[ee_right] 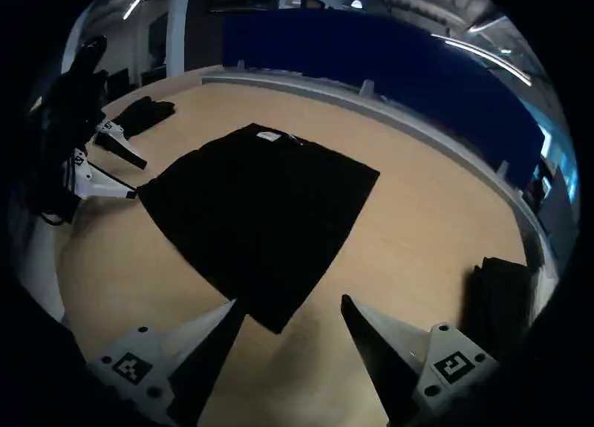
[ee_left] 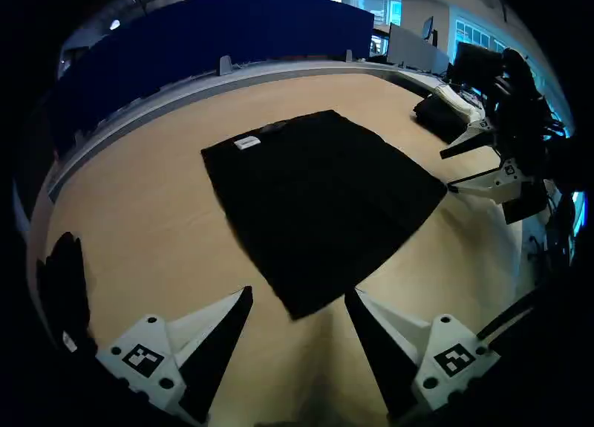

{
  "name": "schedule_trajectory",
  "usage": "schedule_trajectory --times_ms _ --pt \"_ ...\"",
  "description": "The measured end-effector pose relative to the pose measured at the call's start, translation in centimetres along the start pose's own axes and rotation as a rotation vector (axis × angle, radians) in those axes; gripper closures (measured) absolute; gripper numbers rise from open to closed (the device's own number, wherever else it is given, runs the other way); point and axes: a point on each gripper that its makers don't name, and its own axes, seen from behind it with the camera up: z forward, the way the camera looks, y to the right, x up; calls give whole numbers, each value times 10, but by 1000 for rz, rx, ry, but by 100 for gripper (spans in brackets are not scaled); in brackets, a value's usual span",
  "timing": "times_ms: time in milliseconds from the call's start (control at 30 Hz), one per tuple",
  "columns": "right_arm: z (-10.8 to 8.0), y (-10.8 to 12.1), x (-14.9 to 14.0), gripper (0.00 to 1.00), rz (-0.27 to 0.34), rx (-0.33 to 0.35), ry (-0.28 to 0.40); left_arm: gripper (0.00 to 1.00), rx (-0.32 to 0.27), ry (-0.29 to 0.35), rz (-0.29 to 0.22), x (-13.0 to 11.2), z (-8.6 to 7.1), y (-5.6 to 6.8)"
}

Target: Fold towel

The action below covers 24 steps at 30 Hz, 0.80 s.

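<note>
Left gripper view, nearest first: left gripper (ee_left: 297,293) spread wide and holding nothing, poised just short of the closest corner of the flat black rectangular cloth towel (ee_left: 319,197), lined up with the gap between the fingers. Likewise in the right gripper view: right gripper (ee_right: 289,301) gaping, empty, aimed at the neighbouring towel corner. Spread flat on the pale wooden tabletop (ee_left: 148,204), stretching away from both toward the small white tag (ee_left: 247,142) on the towel's far edge. Judged about equally close to their corners; probably a short drop forward and down to pinch both, then a carry toward the tag edge.
</note>
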Motion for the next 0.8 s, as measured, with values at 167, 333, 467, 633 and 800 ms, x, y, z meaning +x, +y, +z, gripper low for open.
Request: schedule_trajectory --times_ms 167,333,467,633,800 --pt "1 -2 -7 3 15 11 -17 8 6 -29 -9 -6 5 -1" --pt "1 -5 -12 7 25 29 -31 8 3 -49 -2 -12 7 1" --pt "1 -8 -15 12 26 39 -41 11 10 -57 17 -14 7 1" --pt "0 -9 -19 17 25 42 -54 24 20 -69 20 -15 6 -1" --pt "0 -9 -23 23 31 40 -62 35 23 -74 18 -16 6 -1"
